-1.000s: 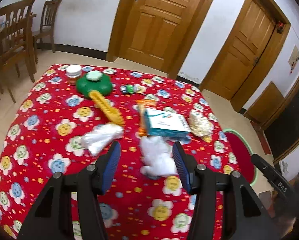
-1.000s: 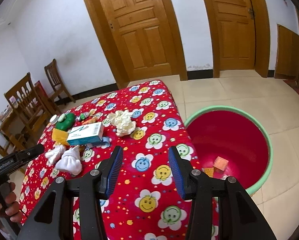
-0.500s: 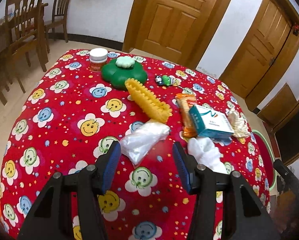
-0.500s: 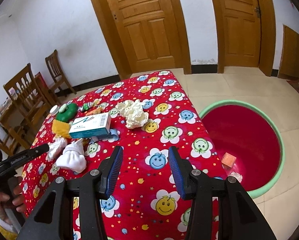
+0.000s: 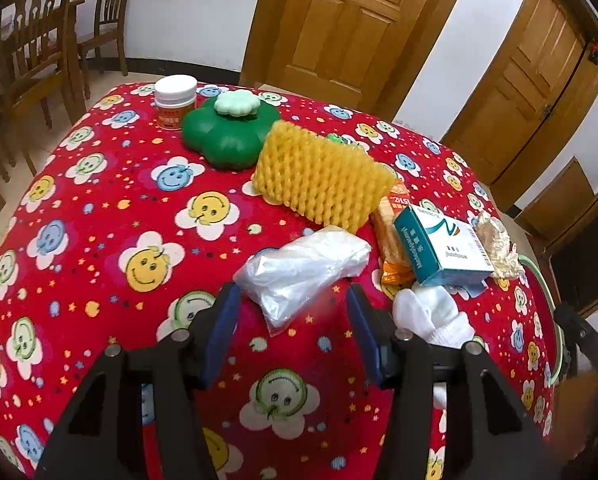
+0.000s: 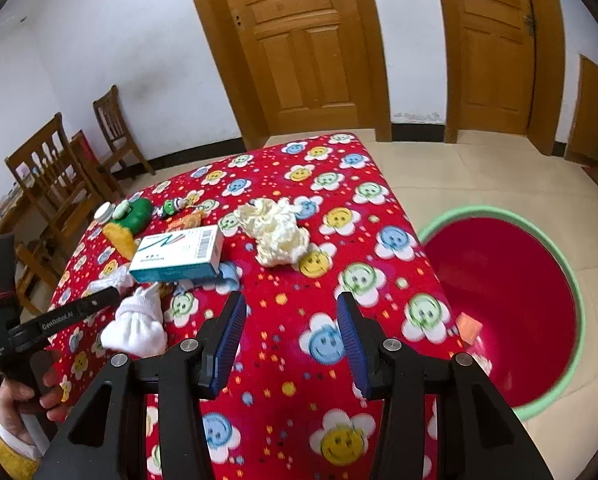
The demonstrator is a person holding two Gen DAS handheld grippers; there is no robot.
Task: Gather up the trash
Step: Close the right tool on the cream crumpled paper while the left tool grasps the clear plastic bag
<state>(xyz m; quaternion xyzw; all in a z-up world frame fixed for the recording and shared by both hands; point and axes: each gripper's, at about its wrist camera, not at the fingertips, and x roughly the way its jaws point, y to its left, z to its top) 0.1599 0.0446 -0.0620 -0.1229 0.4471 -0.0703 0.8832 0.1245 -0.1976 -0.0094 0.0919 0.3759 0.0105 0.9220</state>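
My left gripper stands open just above the red smiley tablecloth, and the near end of a clear plastic bag lies between its fingertips, untouched. Behind the bag lie a yellow foam net, an orange snack wrapper, a teal and white carton and a white sock. My right gripper hovers open and empty over the cloth. Ahead of it sit crumpled cream paper and the carton. A red basin with a green rim stands on the floor at the right.
A green flower-shaped box, a white-lidded jar and a small green toy sit at the table's far side. Wooden chairs stand left, doors behind. The basin holds an orange block. A hand holds the left gripper's handle.
My left gripper swung left from the white sock and dropped lower, and now frames the plastic bag. My right gripper drifted across the cloth, bringing the paper and carton closer. Both stayed open.
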